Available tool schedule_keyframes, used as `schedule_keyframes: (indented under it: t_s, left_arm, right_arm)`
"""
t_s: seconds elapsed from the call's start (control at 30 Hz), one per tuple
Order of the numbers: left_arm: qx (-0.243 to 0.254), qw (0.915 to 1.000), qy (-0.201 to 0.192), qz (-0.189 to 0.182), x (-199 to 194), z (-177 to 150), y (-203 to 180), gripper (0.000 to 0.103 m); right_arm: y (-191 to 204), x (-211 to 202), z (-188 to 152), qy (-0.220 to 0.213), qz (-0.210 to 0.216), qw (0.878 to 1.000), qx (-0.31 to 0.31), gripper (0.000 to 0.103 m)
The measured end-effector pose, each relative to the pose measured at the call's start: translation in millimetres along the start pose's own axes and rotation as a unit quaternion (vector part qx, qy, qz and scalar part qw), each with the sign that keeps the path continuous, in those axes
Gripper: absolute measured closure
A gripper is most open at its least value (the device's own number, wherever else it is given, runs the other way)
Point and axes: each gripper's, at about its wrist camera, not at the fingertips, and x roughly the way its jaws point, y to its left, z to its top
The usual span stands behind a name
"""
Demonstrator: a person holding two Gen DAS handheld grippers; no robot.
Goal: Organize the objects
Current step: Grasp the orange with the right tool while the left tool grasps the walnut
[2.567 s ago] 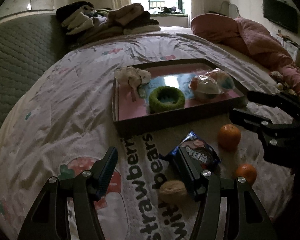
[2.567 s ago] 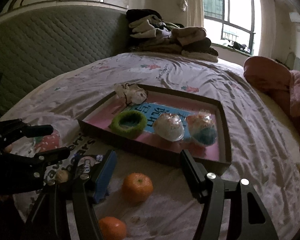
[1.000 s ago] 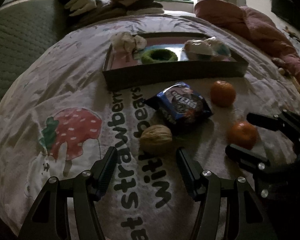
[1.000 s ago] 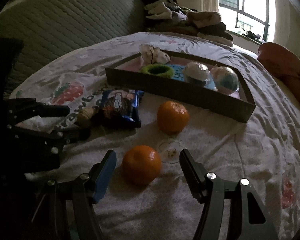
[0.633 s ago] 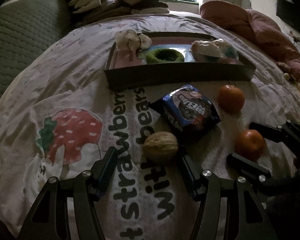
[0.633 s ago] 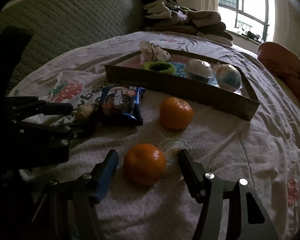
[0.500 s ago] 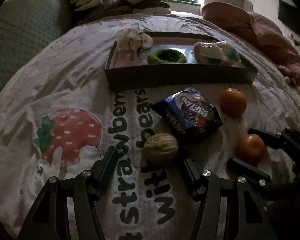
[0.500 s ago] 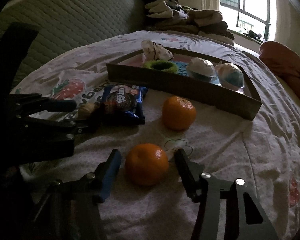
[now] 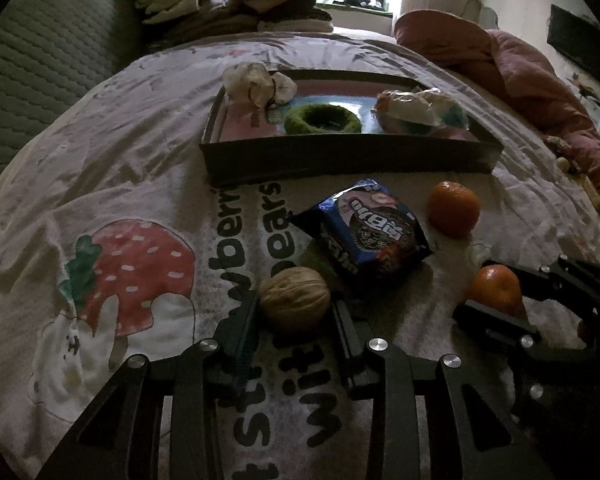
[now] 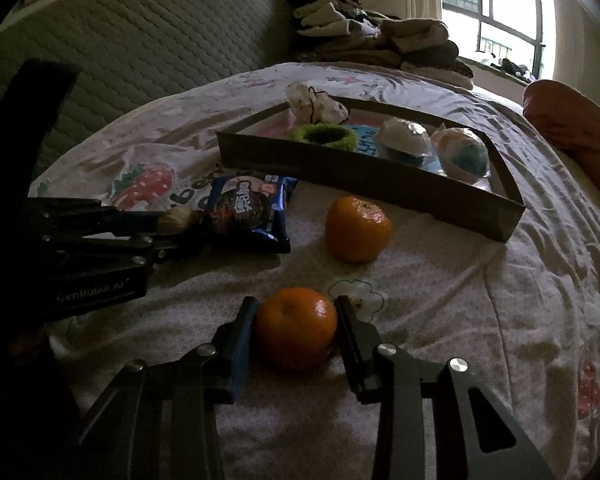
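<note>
you are closing both tools at once on the bedspread (image 9: 112,148): the left gripper (image 9: 294,312) has its jaws just drawn in around the walnut (image 9: 294,298), fingers touching or almost touching its sides, and the right gripper (image 10: 296,330) is pinching the near orange (image 10: 296,326), its jaws having just been closing with the fruit between them. the far orange (image 10: 358,228) and the blue snack packet (image 10: 248,210) are lying loose between you and the box (image 10: 364,178), which is already holding a green ring (image 10: 324,136), a white pouch (image 10: 316,106) and two wrapped balls (image 10: 432,146). for the step in hand, judged from here: you are wanting the walnut seated square between the pads before lifting, since its hard round shell is likely to squirt out of a skewed pinch; keep the orange grip gentle enough not to bruise it, lift both straight up, and clear the near wall of the box before lowering. compared with a second ago, both pairs of jaws were standing wide with the walnut and orange sitting free between them; now they are narrowed onto them. neither fruit, the packet nor the box contents are looking shifted, and both items are still resting on the cloth.
</note>
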Motion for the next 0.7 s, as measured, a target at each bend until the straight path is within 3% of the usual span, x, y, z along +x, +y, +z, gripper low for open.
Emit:
schedule_keyframes:
  t_s: [0.7]
  left_arm:
    - [0.008, 0.9987, -0.047, -0.021, -30, 24, -23, 0.068]
  right_arm:
    - [-13, -23, 32, -0.057, -0.007, 0.998, 0.018, 0.064]
